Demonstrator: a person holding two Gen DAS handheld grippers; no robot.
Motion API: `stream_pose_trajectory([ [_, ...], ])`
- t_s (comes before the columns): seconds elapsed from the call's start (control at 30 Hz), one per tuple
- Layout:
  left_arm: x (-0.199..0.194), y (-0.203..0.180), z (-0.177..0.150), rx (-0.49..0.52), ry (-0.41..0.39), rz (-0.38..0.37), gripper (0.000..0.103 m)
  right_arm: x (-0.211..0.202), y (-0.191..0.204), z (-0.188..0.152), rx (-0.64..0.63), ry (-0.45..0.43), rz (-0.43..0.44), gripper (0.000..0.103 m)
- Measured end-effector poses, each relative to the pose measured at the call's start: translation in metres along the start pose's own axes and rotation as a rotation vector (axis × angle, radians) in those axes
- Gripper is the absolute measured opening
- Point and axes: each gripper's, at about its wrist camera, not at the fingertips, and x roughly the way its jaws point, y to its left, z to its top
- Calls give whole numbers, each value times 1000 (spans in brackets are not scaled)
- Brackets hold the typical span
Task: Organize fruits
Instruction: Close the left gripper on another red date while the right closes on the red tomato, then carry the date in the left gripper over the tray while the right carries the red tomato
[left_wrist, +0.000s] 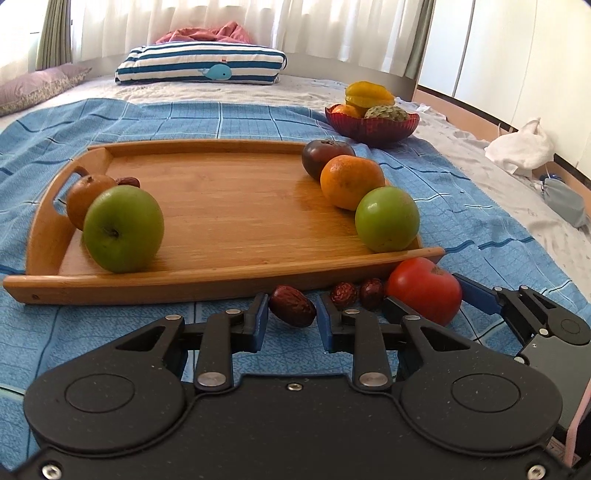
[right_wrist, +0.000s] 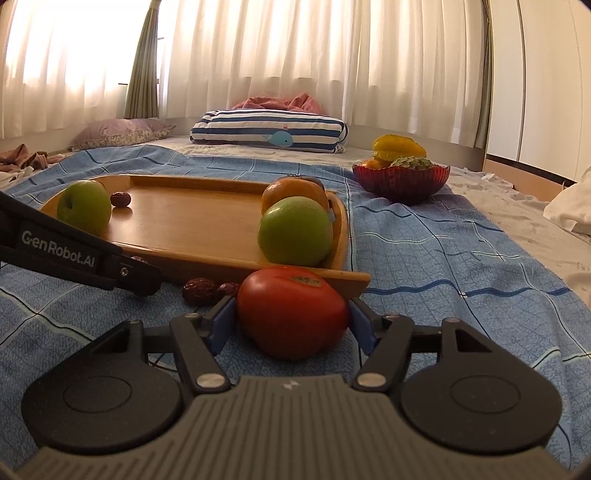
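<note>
Here, right gripper (right_wrist: 291, 325): fingers pinching a red tomato (right_wrist: 291, 312) that rests on the blue bedspread (right_wrist: 443, 258), just in front of the wooden tray (left_wrist: 221, 206). Left gripper (left_wrist: 291, 317): fingers spread either side of a red date (left_wrist: 291, 305), contact unclear. Two more dates (left_wrist: 356, 293) between it and the tomato. Green apples (left_wrist: 123, 229), an orange (left_wrist: 351, 181) on the tray.

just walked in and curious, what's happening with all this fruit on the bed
A person with a gripper in each hand is sorting fruit on a blue cloth. The right gripper has its jaws around a red tomato lying just in front of the wooden tray. The left gripper is open around a red date beside it. Apples and an orange already sit on the tray.
</note>
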Motion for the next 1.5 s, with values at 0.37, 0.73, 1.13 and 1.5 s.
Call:
stream_pose_trajectory([
  [0.37, -13, 4, -1, 25, -20, 18, 27, 1, -7, 3, 32, 11, 18, 66],
  [0.73, -41, 16, 7, 55, -81, 31, 27, -13, -15, 13, 93, -25, 30, 65],
  [1.13, -66, 49, 56, 26, -160, 37, 27, -24, -2, 62, 61, -123, 93, 65],
  [1.5, -43, 99, 127, -26, -151, 59, 27, 25, 9, 138, 71, -119, 176, 65],
])
